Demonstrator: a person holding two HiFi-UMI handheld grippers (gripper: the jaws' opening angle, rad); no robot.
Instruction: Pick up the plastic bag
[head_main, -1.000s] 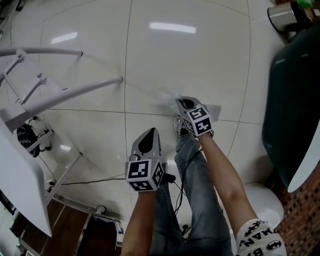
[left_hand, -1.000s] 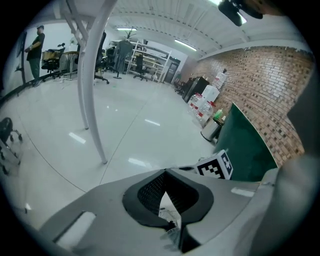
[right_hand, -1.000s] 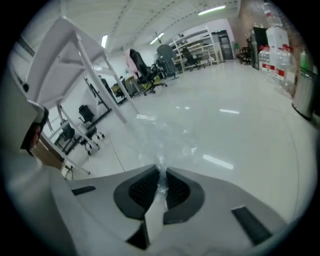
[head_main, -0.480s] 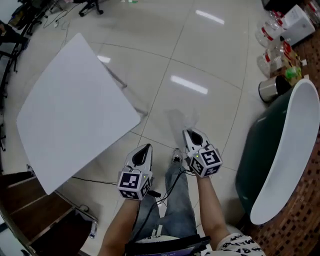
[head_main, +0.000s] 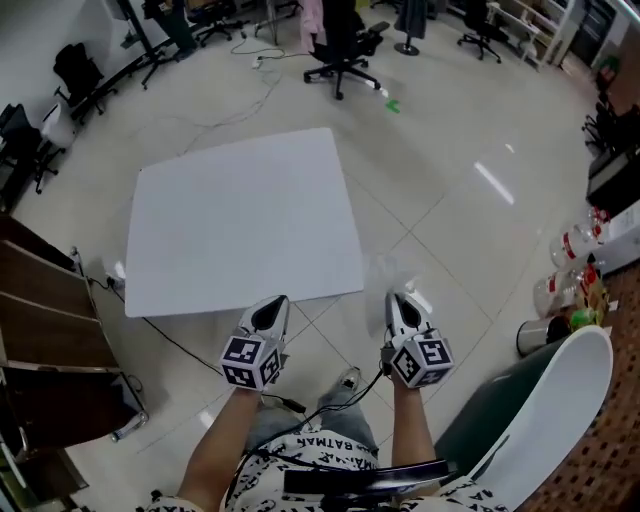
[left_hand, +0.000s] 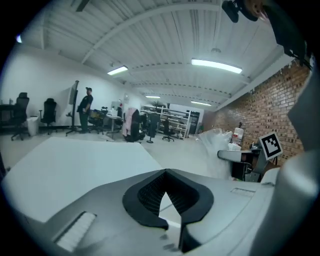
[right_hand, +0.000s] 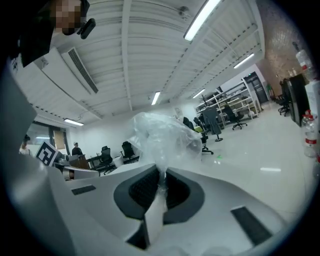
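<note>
The clear plastic bag (right_hand: 162, 135) hangs crumpled and puffed out past the tips of my right gripper (right_hand: 161, 172), which is shut on the bag's gathered neck. In the head view the bag (head_main: 385, 272) is a faint clear shape in front of the right gripper (head_main: 398, 308), above the floor beside the white table (head_main: 240, 220). My left gripper (head_main: 270, 312) is held level at the table's near edge, shut with nothing in it. From the left gripper view its jaws (left_hand: 166, 171) meet at the tips, and the bag (left_hand: 217, 145) shows off to the right.
A green and white chair (head_main: 540, 400) stands close at the right. Bottles (head_main: 570, 270) and a metal can (head_main: 535, 335) sit on the floor beyond it. Dark cabinets (head_main: 40, 330) stand at the left, a cable (head_main: 190, 350) runs under the table, office chairs (head_main: 340, 40) at the back.
Both grippers have risen from near the floor to table height, the right one carrying the bag up. The view has lifted from floor tiles to the white table top.
</note>
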